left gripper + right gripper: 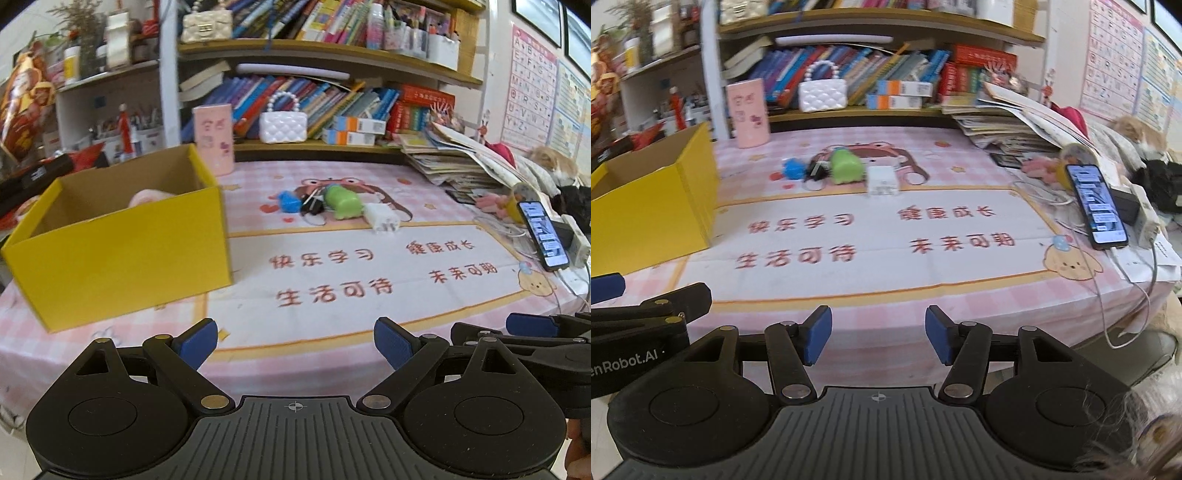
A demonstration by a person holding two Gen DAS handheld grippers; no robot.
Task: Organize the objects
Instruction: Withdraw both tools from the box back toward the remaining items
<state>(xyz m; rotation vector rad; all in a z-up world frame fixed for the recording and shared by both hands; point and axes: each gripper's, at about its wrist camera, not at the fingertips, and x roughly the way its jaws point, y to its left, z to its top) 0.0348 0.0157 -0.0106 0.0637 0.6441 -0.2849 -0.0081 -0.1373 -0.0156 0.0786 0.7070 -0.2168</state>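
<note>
An open yellow cardboard box stands on the table's left side, with something pale pink inside it. In the middle of the table lies a small cluster: a blue item, a black plug with a cable, a green item and a white charger. The same cluster shows in the right wrist view, with the green item and the white charger. My left gripper hovers open over the near table edge, nothing between its fingers. My right gripper is open and empty beside it.
A phone on a cable leans at the right edge beside a power strip. A stack of papers and books fills the back right. A pink cylinder and a white quilted bag stand by the bookshelf.
</note>
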